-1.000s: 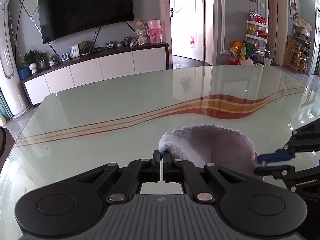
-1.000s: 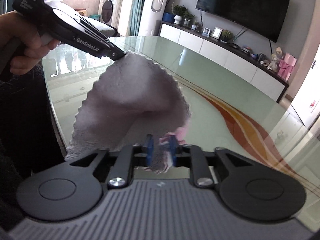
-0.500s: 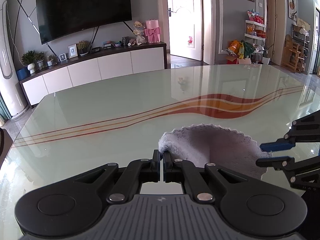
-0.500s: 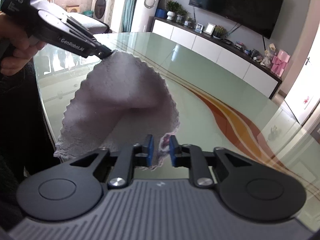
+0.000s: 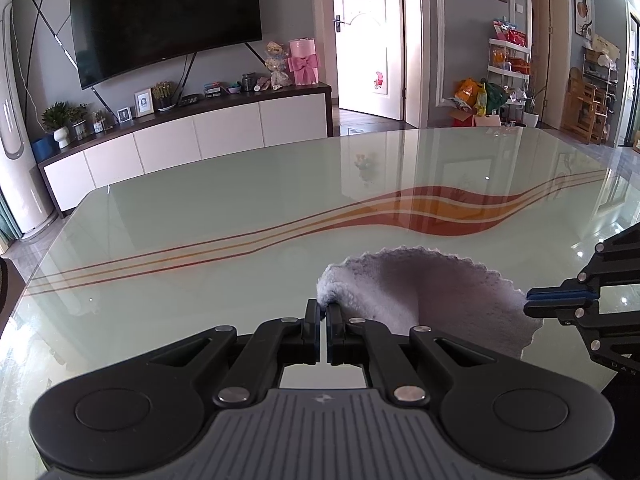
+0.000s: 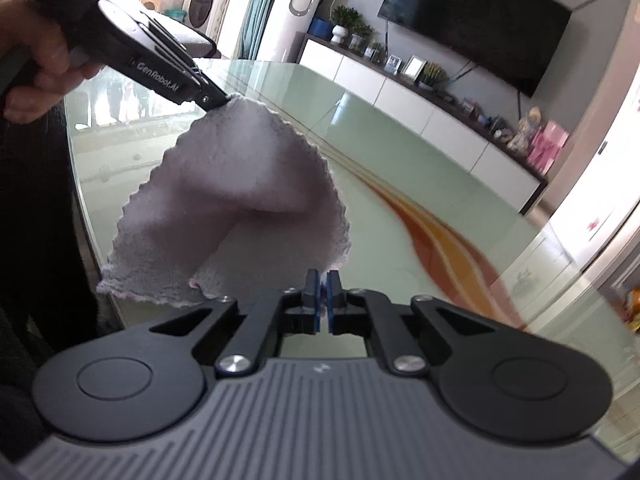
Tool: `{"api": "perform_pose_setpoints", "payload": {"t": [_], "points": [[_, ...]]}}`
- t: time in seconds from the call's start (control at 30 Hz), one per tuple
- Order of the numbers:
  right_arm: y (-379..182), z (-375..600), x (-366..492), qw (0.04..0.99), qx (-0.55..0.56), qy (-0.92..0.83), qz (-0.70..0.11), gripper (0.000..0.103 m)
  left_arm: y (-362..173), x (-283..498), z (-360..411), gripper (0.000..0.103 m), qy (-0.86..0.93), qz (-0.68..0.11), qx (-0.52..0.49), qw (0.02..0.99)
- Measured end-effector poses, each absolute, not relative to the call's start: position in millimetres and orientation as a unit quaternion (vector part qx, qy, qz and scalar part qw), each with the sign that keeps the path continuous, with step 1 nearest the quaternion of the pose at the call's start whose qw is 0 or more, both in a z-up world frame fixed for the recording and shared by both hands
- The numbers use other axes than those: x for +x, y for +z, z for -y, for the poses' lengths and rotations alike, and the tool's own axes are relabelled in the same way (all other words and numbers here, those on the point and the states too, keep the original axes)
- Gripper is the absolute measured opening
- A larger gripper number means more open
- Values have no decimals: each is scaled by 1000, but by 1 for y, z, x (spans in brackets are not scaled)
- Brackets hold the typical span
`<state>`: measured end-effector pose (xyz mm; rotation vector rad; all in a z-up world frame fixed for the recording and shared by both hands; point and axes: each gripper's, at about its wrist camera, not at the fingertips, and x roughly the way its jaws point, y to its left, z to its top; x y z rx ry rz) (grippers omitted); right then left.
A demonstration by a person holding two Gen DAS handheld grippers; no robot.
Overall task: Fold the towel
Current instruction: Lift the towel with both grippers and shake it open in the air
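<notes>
A small grey towel with a scalloped edge hangs in a sagging curve between both grippers, above the near edge of the glass table. My left gripper is shut on one corner. In the left wrist view my right gripper comes in from the right, its blue pads shut on the opposite corner. In the right wrist view the right gripper pinches the towel at its near corner. The left gripper, held by a hand, grips the far top corner. The towel's lower edge droops toward the table edge.
The table top is pale green glass with orange and red wave stripes. Beyond it stand a white TV cabinet, a wall television and a tall white air conditioner. A dark-clothed body fills the left of the right wrist view.
The right gripper's jaws have come together onto the towel's near corner. The left gripper has kept its grip and its place.
</notes>
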<state>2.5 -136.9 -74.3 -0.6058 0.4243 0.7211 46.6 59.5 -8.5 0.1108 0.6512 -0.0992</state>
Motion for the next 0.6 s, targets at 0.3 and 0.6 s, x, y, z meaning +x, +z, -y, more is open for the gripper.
{"api": "perform_pose_setpoints", "payload": {"t": [0.3, 0.6], "points": [[-19, 165, 15, 915, -192, 320, -154, 2, -2, 46, -58, 3, -52, -310, 57, 948], [31, 195, 35, 939, -186, 268, -105, 2, 46, 51, -54, 3, -65, -246, 61, 965]]}}
